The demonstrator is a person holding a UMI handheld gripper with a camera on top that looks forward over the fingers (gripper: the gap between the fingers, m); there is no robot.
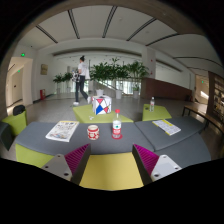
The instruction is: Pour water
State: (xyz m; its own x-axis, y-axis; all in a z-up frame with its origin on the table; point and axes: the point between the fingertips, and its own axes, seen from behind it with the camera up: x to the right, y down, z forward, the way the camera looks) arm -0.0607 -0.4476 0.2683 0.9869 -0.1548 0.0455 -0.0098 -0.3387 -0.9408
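Note:
A red and white mug (93, 131) and a red and white bottle-like container (117, 128) stand side by side on the grey table (60, 146), beyond my fingers. My gripper (111, 157) is open and empty, held back from both, with a yellow-green mat (112, 171) showing between the two magenta pads (76, 157).
A colourful carton (100, 104) stands further back on a yellow-green mat. A newspaper (62, 130) lies at the left and papers (167, 127) at the right. A small bottle (152, 104) stands far right. A person (81, 79) walks behind, near plants (118, 71).

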